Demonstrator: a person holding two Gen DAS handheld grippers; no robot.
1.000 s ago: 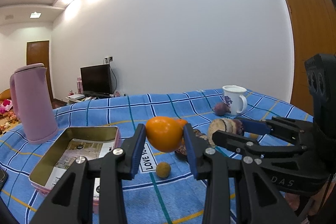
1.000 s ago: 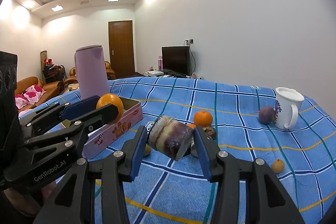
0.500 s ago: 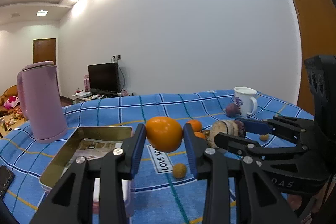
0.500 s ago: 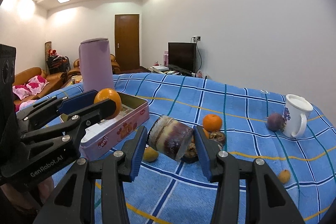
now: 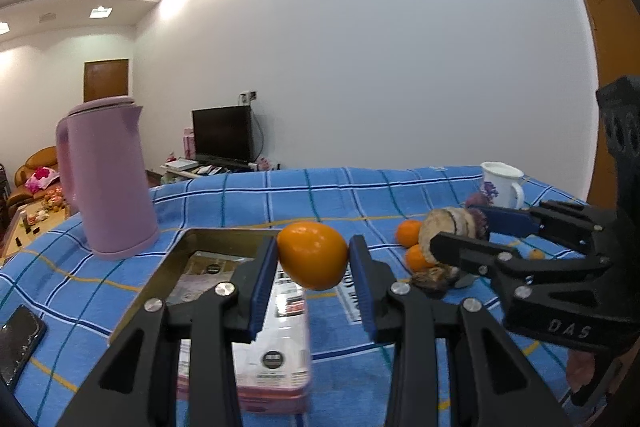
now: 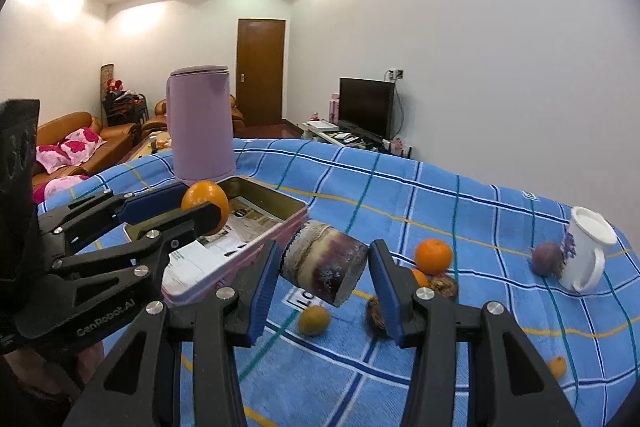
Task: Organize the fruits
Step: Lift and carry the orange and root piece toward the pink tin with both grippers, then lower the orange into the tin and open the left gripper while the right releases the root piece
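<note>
My left gripper (image 5: 313, 261) is shut on an orange (image 5: 312, 255) and holds it above the near right part of an open pink-sided tin (image 5: 176, 255). In the right wrist view the same orange (image 6: 205, 201) hangs over the tin (image 6: 240, 259). To the right of the tin, my right gripper (image 6: 325, 273) is shut on a short brown-and-purple chunk of sugarcane (image 6: 324, 267), tilted and held off the cloth. Loose on the blue checked cloth lie a mandarin (image 6: 433, 256), a small yellow fruit (image 6: 314, 321) and a purple fruit (image 6: 546, 258).
A tall pink kettle (image 5: 106, 179) stands behind the tin. A white mug (image 6: 586, 253) stands at the far right beside the purple fruit. Brown nut-like pieces (image 6: 444, 285) lie by the mandarin. A phone (image 5: 18, 343) lies at the left edge.
Both grippers have carried their loads leftward. The orange, earlier right of the tin, is now over its near right part. The sugarcane has come up beside the tin's side wall.
</note>
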